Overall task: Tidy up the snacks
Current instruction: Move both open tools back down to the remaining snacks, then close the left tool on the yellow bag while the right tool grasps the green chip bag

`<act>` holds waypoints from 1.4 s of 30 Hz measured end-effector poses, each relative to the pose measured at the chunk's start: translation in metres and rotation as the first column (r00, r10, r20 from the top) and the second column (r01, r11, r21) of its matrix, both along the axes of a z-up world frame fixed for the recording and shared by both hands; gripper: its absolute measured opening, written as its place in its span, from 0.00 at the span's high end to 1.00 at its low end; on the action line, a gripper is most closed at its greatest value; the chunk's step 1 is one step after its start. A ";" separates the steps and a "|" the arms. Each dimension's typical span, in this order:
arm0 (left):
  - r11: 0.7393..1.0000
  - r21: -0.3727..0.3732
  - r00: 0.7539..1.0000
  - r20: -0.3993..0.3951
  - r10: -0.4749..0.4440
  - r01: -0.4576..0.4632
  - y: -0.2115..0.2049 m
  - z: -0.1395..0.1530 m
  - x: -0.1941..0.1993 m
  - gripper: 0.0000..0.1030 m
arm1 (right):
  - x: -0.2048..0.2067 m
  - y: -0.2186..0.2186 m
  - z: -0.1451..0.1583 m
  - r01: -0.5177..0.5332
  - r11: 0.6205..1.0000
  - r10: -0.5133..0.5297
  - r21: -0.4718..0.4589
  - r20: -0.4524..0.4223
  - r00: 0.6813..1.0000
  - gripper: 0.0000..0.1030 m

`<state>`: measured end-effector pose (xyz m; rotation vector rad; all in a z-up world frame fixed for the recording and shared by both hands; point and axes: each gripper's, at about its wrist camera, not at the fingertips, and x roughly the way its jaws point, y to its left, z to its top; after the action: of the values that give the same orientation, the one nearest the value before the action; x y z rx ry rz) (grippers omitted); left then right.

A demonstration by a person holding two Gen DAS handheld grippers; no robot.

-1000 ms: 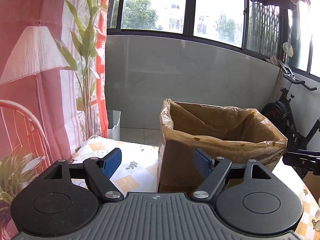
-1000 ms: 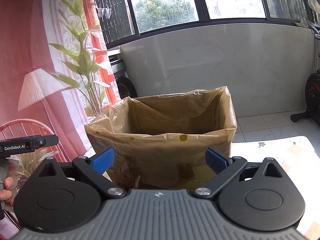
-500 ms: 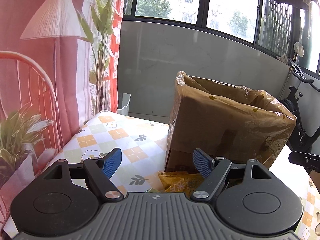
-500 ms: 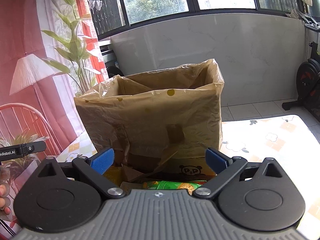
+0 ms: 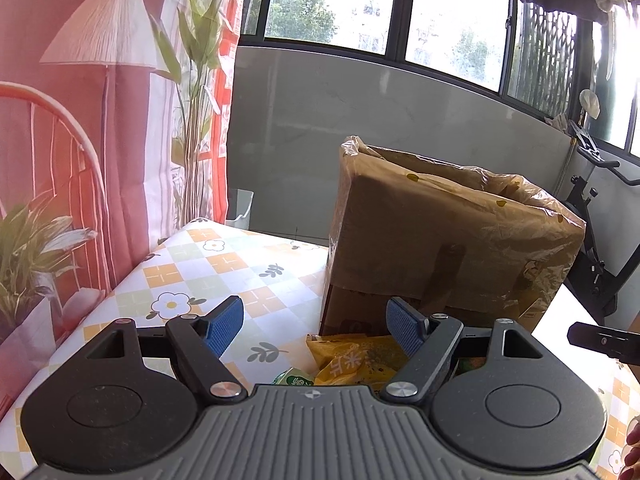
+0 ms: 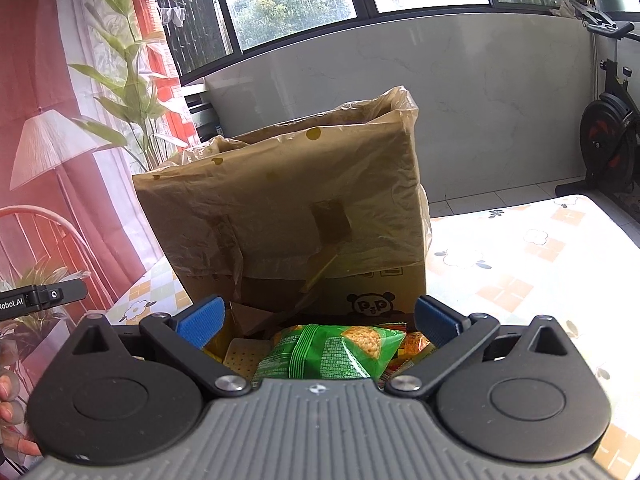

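Standing bag-lined cardboard box (image 6: 288, 216), contents hidden; snack packets (image 6: 328, 350) before it; both tongs (image 5: 314, 326) (image 6: 316, 322) released.

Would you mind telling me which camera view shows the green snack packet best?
The right wrist view: the green snack packet lies nearly whole before the lined box. The left wrist view shows only a green corner beside a yellow packet.

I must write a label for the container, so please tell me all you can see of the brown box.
The cardboard box stands upright on the flowered tablecloth, open at the top. A thin yellowish plastic liner is folded over its rim and hangs down its walls. A panda print marks its lower front. Snack packets lie before it.
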<state>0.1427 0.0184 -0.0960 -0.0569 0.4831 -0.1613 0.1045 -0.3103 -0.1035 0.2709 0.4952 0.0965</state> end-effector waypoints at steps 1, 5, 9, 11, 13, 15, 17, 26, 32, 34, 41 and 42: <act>1.000 0.001 1.000 -0.003 -0.001 0.001 -0.001 0.000 0.000 0.22 | -0.001 0.000 -0.001 0.001 1.000 -0.001 -0.004 0.002 1.000 0.00; 1.000 -0.002 1.000 -0.014 -0.008 0.008 -0.004 -0.003 0.000 0.22 | -0.002 0.001 -0.002 0.005 1.000 -0.005 -0.010 0.014 1.000 0.00; 1.000 0.006 1.000 -0.019 -0.011 0.011 -0.007 -0.007 -0.001 0.22 | -0.004 0.007 -0.004 -0.006 0.999 0.007 -0.032 0.027 1.000 0.00; 1.000 0.008 1.000 -0.024 -0.013 0.013 -0.006 -0.008 -0.001 0.22 | -0.005 0.008 -0.005 0.008 0.999 -0.007 -0.037 0.036 0.999 0.00; 1.000 0.013 1.000 -0.025 -0.008 0.008 -0.006 -0.009 -0.001 0.22 | -0.004 0.007 -0.007 0.023 0.999 -0.022 -0.031 0.038 0.999 0.00; 1.000 0.023 1.000 -0.028 -0.002 0.003 -0.006 -0.010 0.000 0.22 | -0.002 0.006 -0.009 0.026 0.999 -0.025 -0.037 0.031 0.999 0.00; 1.000 0.030 0.999 -0.033 0.000 0.001 -0.007 -0.011 0.001 0.22 | -0.002 0.005 -0.010 0.027 0.999 -0.026 -0.046 0.028 0.999 0.00; 0.999 0.040 0.999 -0.037 0.008 -0.006 -0.004 -0.014 0.001 0.22 | -0.004 0.005 -0.019 0.016 0.999 -0.016 -0.050 0.011 1.000 0.00; 1.000 0.023 0.999 -0.041 0.005 -0.004 0.003 -0.014 0.001 0.22 | -0.003 0.006 -0.019 0.008 0.999 -0.009 -0.040 -0.016 1.000 0.00; 1.000 0.026 0.999 -0.035 0.007 -0.006 0.003 -0.015 0.001 0.22 | -0.004 0.009 -0.018 0.002 0.999 -0.003 -0.054 -0.013 1.000 0.00; 1.000 0.028 0.998 -0.055 -0.005 0.006 0.000 -0.021 0.004 0.22 | 0.005 0.014 -0.023 -0.028 0.998 0.025 -0.061 -0.051 0.998 0.00; 1.000 0.029 0.998 -0.062 -0.009 0.011 -0.001 -0.022 0.005 0.22 | 0.008 0.016 -0.025 -0.035 0.997 0.032 -0.064 -0.061 0.998 0.00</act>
<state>0.1478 0.0178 -0.1181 -0.0305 0.5472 -0.1624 0.1129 -0.2945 -0.1285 0.2019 0.5613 0.1049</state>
